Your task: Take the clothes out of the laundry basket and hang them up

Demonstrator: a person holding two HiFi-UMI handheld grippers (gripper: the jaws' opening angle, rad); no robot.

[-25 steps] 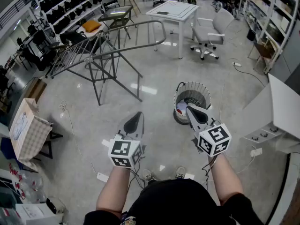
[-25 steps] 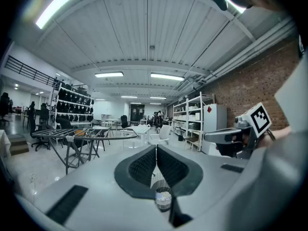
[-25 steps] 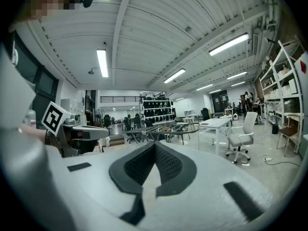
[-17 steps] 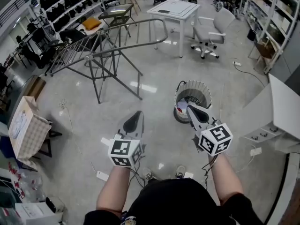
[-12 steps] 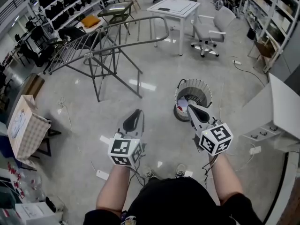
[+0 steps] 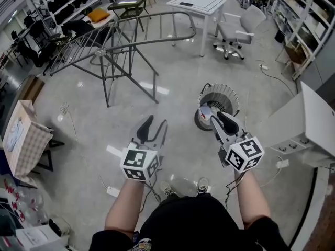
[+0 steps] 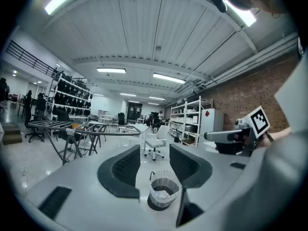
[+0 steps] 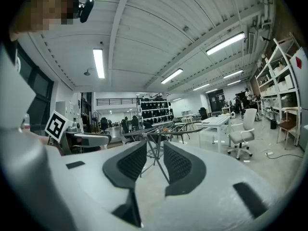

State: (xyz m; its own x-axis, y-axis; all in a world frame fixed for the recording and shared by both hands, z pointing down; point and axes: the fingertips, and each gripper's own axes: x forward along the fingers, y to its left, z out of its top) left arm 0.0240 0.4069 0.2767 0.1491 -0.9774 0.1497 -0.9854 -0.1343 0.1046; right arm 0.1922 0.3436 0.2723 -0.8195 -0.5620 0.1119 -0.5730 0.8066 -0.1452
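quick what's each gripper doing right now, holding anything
left hand-held gripper: jaws opening, nothing between them
right hand-held gripper: jaws opening, nothing between them

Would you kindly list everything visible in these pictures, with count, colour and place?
round white wire laundry basket: one, white, on the floor ahead of the right gripper
clothes: count unclear, pale with some red, inside the basket
grey metal drying rack: one, grey, on the floor far left
white square table: one, white, far centre
grey office chair: one, grey, beside the table
checked cloth-covered stand: one, beige, left edge
white cabinet: one, white, right edge
left gripper: one, grey with black pads, jaws opening, nothing between them
right gripper: one, same colours, jaws opening, nothing between them
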